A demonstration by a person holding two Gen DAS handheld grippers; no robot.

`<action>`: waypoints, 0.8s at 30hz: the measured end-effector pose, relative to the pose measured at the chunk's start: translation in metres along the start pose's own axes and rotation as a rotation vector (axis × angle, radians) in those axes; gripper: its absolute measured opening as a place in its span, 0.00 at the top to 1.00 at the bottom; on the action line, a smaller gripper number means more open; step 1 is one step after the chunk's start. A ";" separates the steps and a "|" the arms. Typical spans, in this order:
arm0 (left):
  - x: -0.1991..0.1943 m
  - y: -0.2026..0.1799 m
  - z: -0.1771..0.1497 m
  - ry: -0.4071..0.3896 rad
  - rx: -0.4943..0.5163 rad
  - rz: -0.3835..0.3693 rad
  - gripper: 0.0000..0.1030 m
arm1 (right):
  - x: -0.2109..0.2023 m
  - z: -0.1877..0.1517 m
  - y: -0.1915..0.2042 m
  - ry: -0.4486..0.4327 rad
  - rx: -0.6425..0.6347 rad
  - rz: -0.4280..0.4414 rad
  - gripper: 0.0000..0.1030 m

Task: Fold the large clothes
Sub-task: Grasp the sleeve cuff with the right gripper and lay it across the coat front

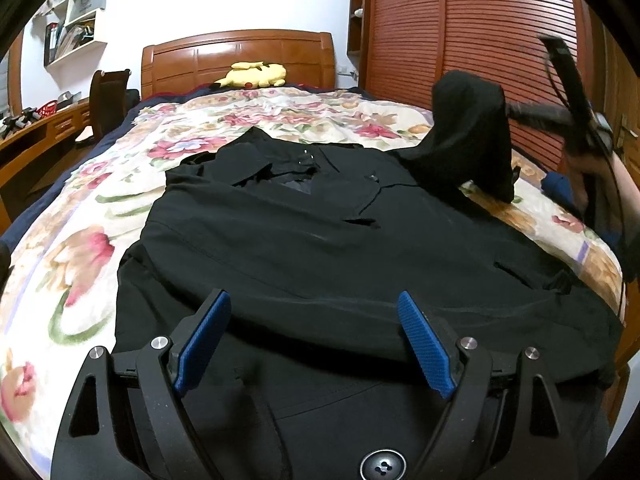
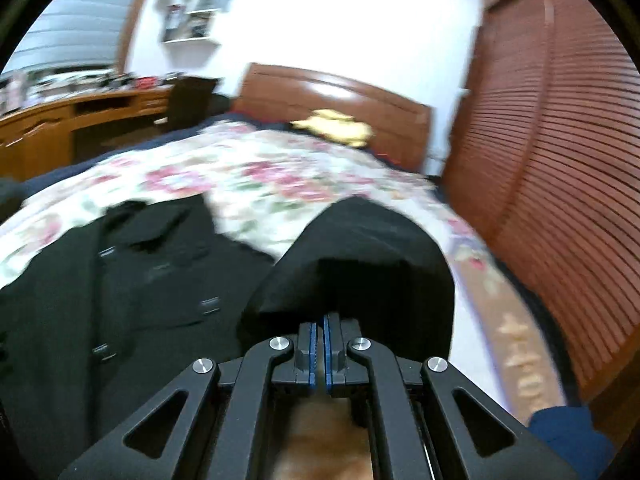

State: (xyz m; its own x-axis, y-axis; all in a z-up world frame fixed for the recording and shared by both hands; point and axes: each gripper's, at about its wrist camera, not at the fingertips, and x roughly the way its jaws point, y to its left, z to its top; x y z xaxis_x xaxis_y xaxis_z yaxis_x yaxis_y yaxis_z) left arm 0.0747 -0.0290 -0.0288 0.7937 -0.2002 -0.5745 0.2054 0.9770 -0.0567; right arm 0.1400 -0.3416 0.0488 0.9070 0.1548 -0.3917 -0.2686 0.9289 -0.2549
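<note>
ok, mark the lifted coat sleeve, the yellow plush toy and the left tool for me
lifted coat sleeve (image 1: 468, 128): left wrist view, middle of the raised black fabric.
yellow plush toy (image 1: 256, 74): left wrist view, its body, by the headboard.
left tool (image 1: 316, 344): left wrist view, midway between the blue fingertips, over the coat.

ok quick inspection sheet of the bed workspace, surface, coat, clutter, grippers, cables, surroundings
surface: floral quilt covering the bed.
job's things: black coat lying spread out, front up; its sleeve lifted off the quilt on the right.
clutter: yellow plush toy by the headboard.
grippers: left gripper open, hovering over the coat's lower part; right gripper shut on the sleeve.
cables: thin dark cable by the right gripper's handle.
surroundings: slatted wardrobe, desk, wall shelves.
</note>
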 end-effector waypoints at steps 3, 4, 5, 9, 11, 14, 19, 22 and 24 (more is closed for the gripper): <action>-0.002 0.001 0.000 -0.007 -0.006 0.001 0.16 | -0.005 -0.020 0.032 0.063 -0.040 0.087 0.98; -0.003 0.001 0.000 -0.009 -0.006 0.002 0.16 | -0.004 -0.029 0.039 0.094 -0.049 0.106 0.98; -0.004 0.001 0.000 -0.011 -0.007 0.002 0.16 | -0.003 -0.036 0.044 0.122 -0.053 0.124 0.98; -0.005 0.002 0.000 -0.015 -0.009 0.003 0.16 | -0.006 -0.059 0.053 0.226 -0.035 0.179 0.92; -0.005 0.002 0.000 -0.015 -0.008 0.003 0.16 | -0.010 -0.064 0.056 0.257 -0.031 0.193 0.87; -0.006 0.002 0.000 -0.018 -0.007 0.003 0.16 | -0.017 -0.062 0.048 0.269 -0.038 0.177 0.60; -0.007 0.001 0.000 -0.023 0.001 0.008 0.16 | -0.046 -0.055 0.033 0.210 -0.008 0.143 0.47; -0.008 0.000 0.000 -0.024 0.003 0.009 0.16 | -0.057 -0.054 0.013 0.157 0.048 0.100 0.47; -0.008 0.000 0.000 -0.025 0.004 0.010 0.16 | -0.055 -0.057 0.001 0.142 0.081 0.048 0.44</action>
State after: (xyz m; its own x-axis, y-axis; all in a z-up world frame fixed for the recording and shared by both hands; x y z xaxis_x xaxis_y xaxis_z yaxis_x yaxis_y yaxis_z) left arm 0.0686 -0.0274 -0.0244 0.8099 -0.1926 -0.5540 0.1998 0.9787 -0.0480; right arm 0.0711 -0.3683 0.0202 0.8371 0.1554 -0.5245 -0.2779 0.9467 -0.1631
